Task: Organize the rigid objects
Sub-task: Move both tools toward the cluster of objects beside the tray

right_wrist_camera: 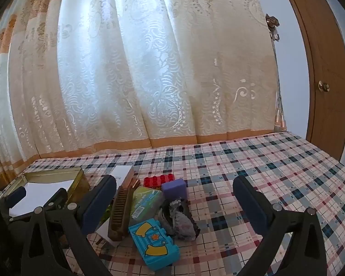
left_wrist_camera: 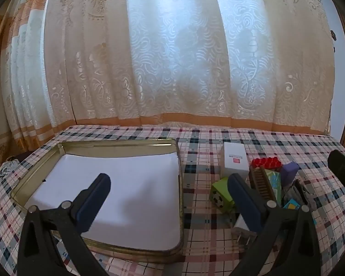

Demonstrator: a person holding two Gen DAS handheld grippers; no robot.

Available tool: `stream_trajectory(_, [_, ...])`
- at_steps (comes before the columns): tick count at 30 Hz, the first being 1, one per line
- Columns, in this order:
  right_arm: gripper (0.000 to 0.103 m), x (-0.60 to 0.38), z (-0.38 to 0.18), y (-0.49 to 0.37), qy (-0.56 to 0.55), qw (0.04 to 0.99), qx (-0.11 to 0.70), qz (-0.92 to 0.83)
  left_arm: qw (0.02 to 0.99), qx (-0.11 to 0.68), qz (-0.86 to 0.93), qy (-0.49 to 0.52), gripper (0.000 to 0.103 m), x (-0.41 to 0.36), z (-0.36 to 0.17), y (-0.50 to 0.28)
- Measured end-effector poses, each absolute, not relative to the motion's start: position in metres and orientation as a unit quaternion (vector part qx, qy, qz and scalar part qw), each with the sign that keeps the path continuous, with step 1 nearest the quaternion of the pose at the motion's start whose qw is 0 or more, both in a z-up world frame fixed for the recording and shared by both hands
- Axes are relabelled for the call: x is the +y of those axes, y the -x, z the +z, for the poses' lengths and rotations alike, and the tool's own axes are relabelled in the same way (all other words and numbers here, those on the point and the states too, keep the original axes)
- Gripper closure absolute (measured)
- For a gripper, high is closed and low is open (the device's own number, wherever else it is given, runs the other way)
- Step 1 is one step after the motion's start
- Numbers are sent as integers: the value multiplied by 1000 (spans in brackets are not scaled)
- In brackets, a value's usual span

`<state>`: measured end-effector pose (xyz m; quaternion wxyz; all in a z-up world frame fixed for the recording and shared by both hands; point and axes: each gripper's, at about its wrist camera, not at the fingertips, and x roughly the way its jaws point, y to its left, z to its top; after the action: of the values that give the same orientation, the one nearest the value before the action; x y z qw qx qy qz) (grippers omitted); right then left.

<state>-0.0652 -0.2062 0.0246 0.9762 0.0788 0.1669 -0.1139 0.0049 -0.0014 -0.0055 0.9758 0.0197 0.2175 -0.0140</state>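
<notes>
tin (left_wrist_camera: 177, 161): one, open, white-lined, left on plaid counter (right_wrist_camera: 264, 172)
pile beside tin: one each – white box (left_wrist_camera: 234, 158), red brick (right_wrist_camera: 158, 180), purple block (right_wrist_camera: 174, 189), comb (right_wrist_camera: 120, 211), green cube (left_wrist_camera: 220, 195), blue toy (right_wrist_camera: 154, 241)
left gripper (left_wrist_camera: 169, 201): jaws wide apart, nothing held
right gripper (right_wrist_camera: 174, 203): jaws wide apart, nothing held
</notes>
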Motion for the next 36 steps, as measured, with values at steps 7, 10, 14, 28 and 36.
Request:
stream_trajectory(7, [0, -211, 25, 65, -85, 975, 167, -123, 976, 216, -16, -22, 0, -1, -6, -4])
stream_trajectory(10, [0, -212, 25, 65, -85, 974, 167, -124, 976, 217, -17, -22, 0, -1, -6, -4])
stream_trajectory(14, [0, -213, 27, 64, -70, 975, 163, -130, 976, 218, -18, -24, 0, -2, -6, -3])
stream_trajectory(28, [0, -241, 26, 58, -61, 973, 178, -135, 976, 211, -44, -32, 0, -11, -4, 0])
stream_trajectory(36, [14, -257, 22, 63, -16, 971, 190, -142, 975, 186, -95, -69, 0, -33, 0, 10])
